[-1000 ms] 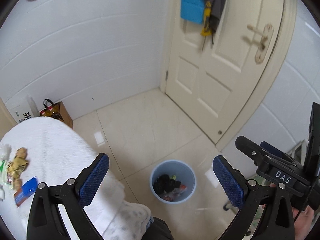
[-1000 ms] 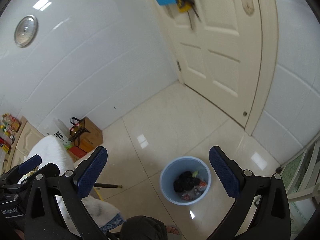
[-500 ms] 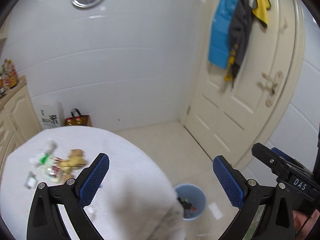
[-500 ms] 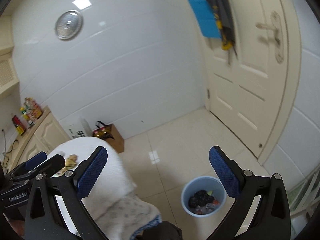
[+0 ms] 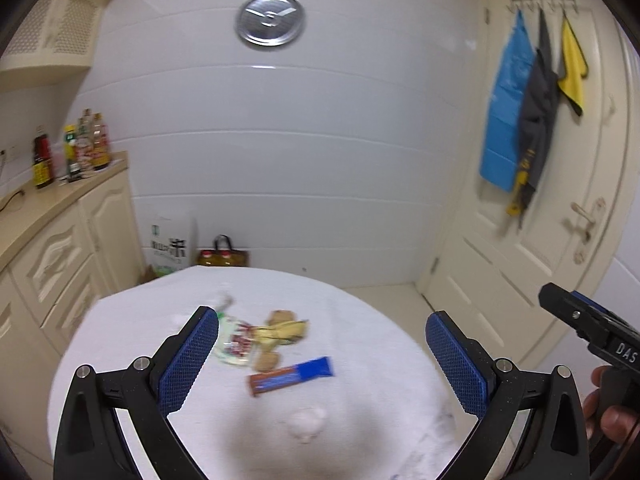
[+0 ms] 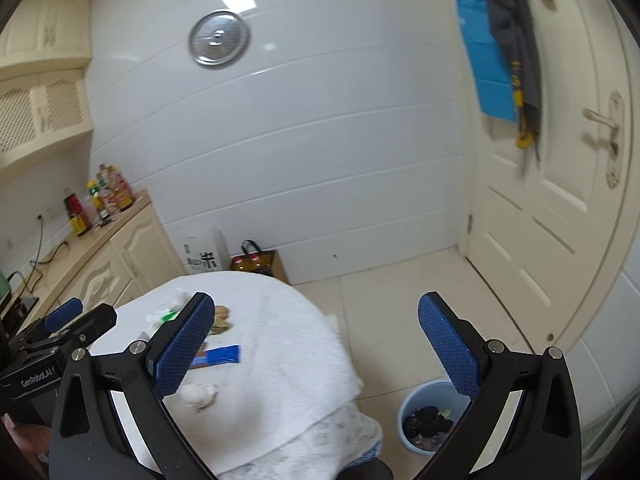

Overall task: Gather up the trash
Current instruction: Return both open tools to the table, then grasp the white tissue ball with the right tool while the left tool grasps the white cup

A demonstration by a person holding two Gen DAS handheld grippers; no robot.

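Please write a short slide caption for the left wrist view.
Open left gripper above the white table, facing a blue-brown wrapper.

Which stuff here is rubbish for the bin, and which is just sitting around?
For the job:
blue wrapper
yellow wrapper
clear wrapper
tissue ball
bin

Just around:
bottles
hanging cloths
bag

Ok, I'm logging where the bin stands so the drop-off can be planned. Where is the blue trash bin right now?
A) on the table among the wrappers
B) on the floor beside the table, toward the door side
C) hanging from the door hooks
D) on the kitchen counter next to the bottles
B: in the right wrist view the blue trash bin stands on the floor tiles below the table edge, with dark trash already inside.
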